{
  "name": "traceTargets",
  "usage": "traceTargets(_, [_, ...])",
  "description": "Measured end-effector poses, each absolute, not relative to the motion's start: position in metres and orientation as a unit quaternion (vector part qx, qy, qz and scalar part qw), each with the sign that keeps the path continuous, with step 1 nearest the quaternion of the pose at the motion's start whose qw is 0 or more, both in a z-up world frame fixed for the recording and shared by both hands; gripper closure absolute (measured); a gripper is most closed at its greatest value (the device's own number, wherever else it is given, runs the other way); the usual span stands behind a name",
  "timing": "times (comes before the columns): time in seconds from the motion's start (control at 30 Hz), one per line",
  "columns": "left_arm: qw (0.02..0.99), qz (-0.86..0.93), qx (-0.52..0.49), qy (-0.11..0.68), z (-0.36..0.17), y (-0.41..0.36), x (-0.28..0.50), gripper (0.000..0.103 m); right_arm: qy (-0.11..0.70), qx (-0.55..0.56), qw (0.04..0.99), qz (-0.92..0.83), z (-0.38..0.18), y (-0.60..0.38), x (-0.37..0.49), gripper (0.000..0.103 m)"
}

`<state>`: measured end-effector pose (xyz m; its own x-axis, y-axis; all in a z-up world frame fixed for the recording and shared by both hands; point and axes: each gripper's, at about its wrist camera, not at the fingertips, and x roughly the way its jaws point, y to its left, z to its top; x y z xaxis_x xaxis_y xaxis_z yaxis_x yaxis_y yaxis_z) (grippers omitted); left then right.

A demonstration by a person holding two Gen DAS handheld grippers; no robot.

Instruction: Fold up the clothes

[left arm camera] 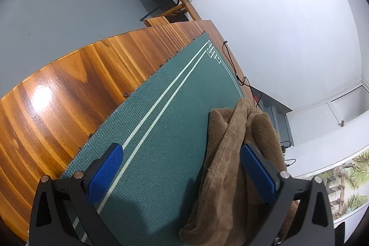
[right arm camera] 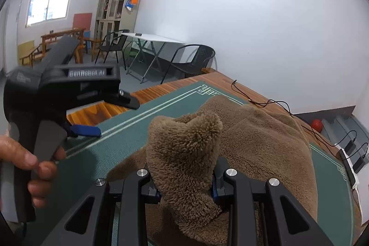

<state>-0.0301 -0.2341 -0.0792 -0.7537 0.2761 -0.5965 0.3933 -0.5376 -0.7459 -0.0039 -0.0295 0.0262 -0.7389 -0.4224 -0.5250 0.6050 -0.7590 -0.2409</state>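
A brown fleece garment point(right arm camera: 260, 137) lies bunched on the green mat point(right arm camera: 129, 142). My right gripper point(right arm camera: 185, 186) is shut on a fold of the brown fleece, which stands up between its jaws. My left gripper point(left arm camera: 182, 167) is open and empty above the mat, its right finger point(left arm camera: 258, 172) against the fleece point(left arm camera: 226, 165), its left finger over bare mat point(left arm camera: 161, 130). The left gripper also shows in the right wrist view point(right arm camera: 87, 129), held by a hand at the left.
The mat lies on a wooden table point(left arm camera: 69, 84). Black cables point(right arm camera: 276, 105) and power adapters point(right arm camera: 355, 156) run along the table's far right edge. Black chairs point(right arm camera: 193, 61) and a white folding table point(right arm camera: 152, 38) stand beyond. An orange ball point(right arm camera: 316, 124) lies on the floor.
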Motion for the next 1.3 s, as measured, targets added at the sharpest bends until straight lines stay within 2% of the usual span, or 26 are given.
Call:
traceTargets(0.13, [0.037,-0.805,0.349,0.479,-0.080,-0.234,-0.031,0.001,0.202,0.218,0.284,-0.912,0.036,-0.039,0.000,0.072])
traceTargets(0.43, [0.048,-0.807,0.340,0.481,-0.078,-0.241,-0.030,0.001,0.230,0.225,0.301,-0.898,0.017,-0.067,0.003,0.072])
traceTargets(0.5, [0.048,-0.807,0.339,0.482,-0.078,-0.243,-0.030,0.001,0.234,0.238,0.312,-0.890,0.010,-0.070,0.000,0.057])
traceTargets(0.53, [0.048,-0.807,0.339,0.481,-0.078,-0.243,-0.029,0.001,0.236,0.244,0.323,-0.884,0.007,-0.071,0.000,0.037])
traceTargets(0.57, [0.049,-0.807,0.340,0.480,-0.077,-0.243,-0.029,0.001,0.237,0.247,0.337,-0.877,0.005,-0.072,0.002,0.022])
traceTargets(0.6, [0.050,-0.808,0.340,0.478,-0.077,-0.243,-0.029,0.001,0.241,0.246,0.344,-0.873,0.002,-0.074,0.005,0.020])
traceTargets(0.83, [0.048,-0.808,0.325,0.489,-0.072,-0.252,-0.023,0.001,0.212,0.271,0.367,-0.864,0.008,-0.061,0.003,0.020])
traceTargets(1.0, [0.041,-0.819,0.311,0.481,-0.063,-0.249,-0.020,0.001,0.174,0.234,0.369,-0.883,0.044,-0.023,0.025,0.020])
traceTargets(1.13, [-0.009,-0.831,0.299,0.468,-0.050,-0.231,-0.021,0.001,0.149,0.182,0.291,-0.928,0.075,0.024,0.035,0.020])
traceTargets(1.3, [-0.101,-0.863,0.279,0.408,-0.020,-0.187,-0.023,0.001,0.126,0.191,0.194,-0.954,0.074,0.085,0.032,0.020])
